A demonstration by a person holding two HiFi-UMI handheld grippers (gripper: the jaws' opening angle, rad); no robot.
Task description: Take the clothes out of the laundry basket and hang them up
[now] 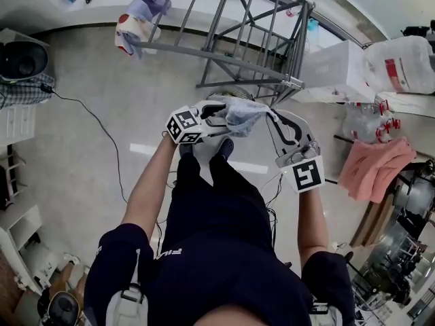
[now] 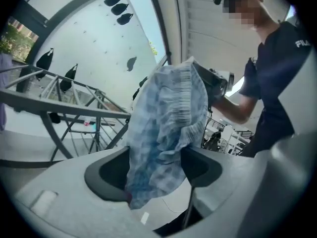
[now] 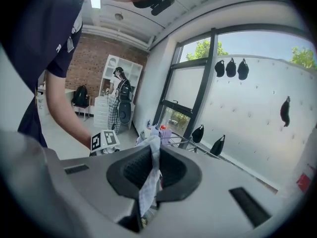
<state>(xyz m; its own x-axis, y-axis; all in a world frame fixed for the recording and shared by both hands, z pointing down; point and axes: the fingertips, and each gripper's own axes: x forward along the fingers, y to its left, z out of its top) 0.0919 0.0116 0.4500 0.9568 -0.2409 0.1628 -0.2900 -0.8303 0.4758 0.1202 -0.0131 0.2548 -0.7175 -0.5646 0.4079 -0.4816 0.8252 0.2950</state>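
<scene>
1. Left gripper [image 2: 156, 168] is clamped on a bunched fold of the checked garment [image 1: 243, 114]. Right gripper [image 3: 152, 171] pinches a thin edge of it.
2. Garment is slung between both, near the drying rack [image 1: 253, 46].
3. Judgement: draw the 2 grips apart to spread it before draping it over a free bar — keep both pinches firm.

White lettering [image 2: 300, 43] stands on the sleeve of the person's dark shirt [image 2: 277, 78] in the left gripper view. It begins with "F", and the remainder runs out at the frame edge. In the head view, a similar white print [image 1: 170, 253] on the shirt is upside down and too small to read. The red label [image 1: 396, 73] on a white container [image 1: 408, 56] is illegible. The cubes on the left gripper [image 1: 221, 114] and right gripper [image 1: 275, 121] carry black-and-white square code patterns.
</scene>
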